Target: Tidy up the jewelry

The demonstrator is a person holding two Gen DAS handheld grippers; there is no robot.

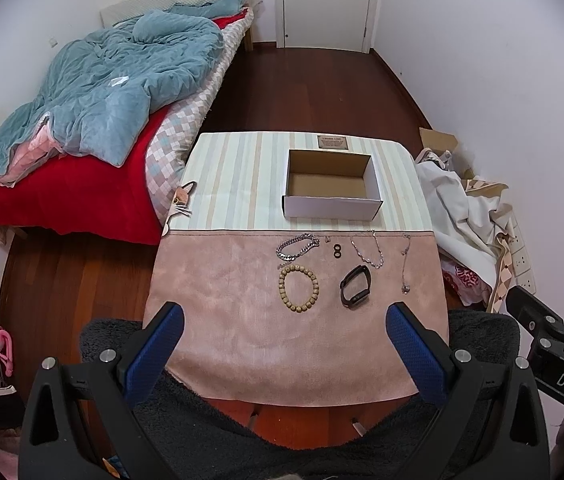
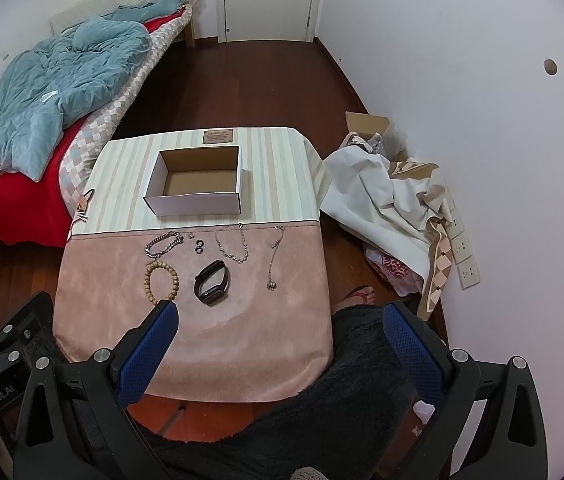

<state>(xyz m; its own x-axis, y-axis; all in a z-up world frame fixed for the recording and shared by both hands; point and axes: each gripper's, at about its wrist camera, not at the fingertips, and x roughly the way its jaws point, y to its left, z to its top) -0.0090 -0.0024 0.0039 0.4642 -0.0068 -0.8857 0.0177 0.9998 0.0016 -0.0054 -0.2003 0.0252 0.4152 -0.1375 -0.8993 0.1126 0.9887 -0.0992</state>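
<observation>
An open white cardboard box (image 1: 332,184) (image 2: 197,184) stands empty on the striped far half of the small table. On the pink cloth (image 1: 221,300) (image 2: 121,300) lie a silver chain bracelet (image 1: 297,247) (image 2: 163,243), a wooden bead bracelet (image 1: 298,289) (image 2: 161,280), two small black rings (image 1: 337,251) (image 2: 199,246), a thin silver chain (image 1: 368,254) (image 2: 231,246), a pendant necklace (image 1: 405,266) (image 2: 273,258) and a black watch band (image 1: 356,291) (image 2: 211,283). My left gripper (image 1: 286,340) and right gripper (image 2: 282,336) are both open and empty, held above the table's near edge.
A bed with a blue quilt (image 1: 101,92) and red blanket stands to the left. A heap of white cloth and bags (image 1: 466,216) (image 2: 386,200) lies on the floor to the right, by the wall. A closed door (image 1: 328,0) is at the back. A dark fuzzy mat (image 2: 342,400) lies below.
</observation>
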